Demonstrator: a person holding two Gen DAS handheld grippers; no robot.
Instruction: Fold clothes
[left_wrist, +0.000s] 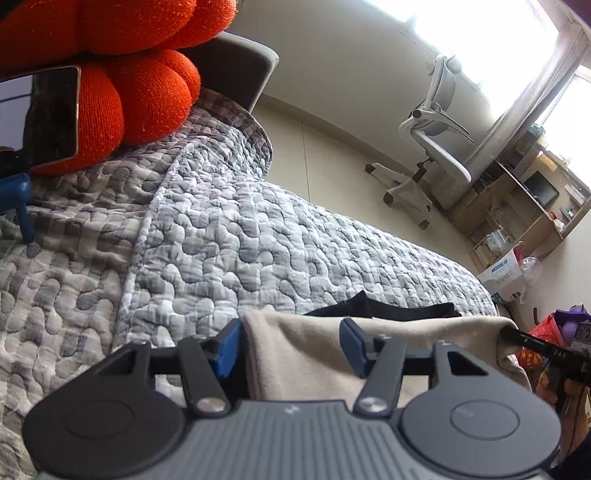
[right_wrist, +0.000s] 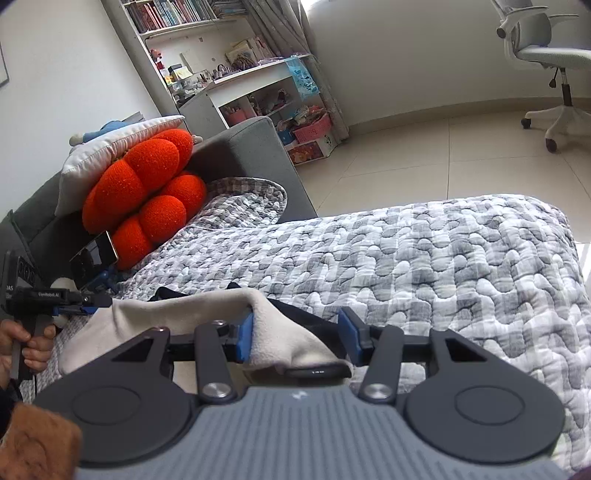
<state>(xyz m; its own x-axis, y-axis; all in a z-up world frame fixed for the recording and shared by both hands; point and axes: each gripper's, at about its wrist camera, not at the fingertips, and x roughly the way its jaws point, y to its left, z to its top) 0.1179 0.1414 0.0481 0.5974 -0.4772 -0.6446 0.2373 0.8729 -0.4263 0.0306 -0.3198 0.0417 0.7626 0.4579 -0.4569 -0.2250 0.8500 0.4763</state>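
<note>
A sofa covered by a grey quilted blanket (left_wrist: 258, 240) is seen across the middle of both views. An orange knitted cushion (left_wrist: 122, 74) is leaned at the upper left of the left wrist view, with a dark phone (left_wrist: 44, 118) propped on a small blue stand in front of it. A white office chair (left_wrist: 432, 147) is seen on the tiled floor at the upper right, and a wooden shelf unit (left_wrist: 524, 206) is placed beyond it. In the right wrist view, a white bookshelf (right_wrist: 236, 74) is seen at the top.

A beige garment (left_wrist: 295, 354) is laid over a black garment (left_wrist: 384, 306) at the lower centre of the blanket. The left gripper (left_wrist: 291, 347) is held with its blue pads apart, the beige garment's corner lying loose between them. The right gripper (right_wrist: 299, 336) is likewise parted; its left pad is touched by the cloth, its right pad is clear.
</note>
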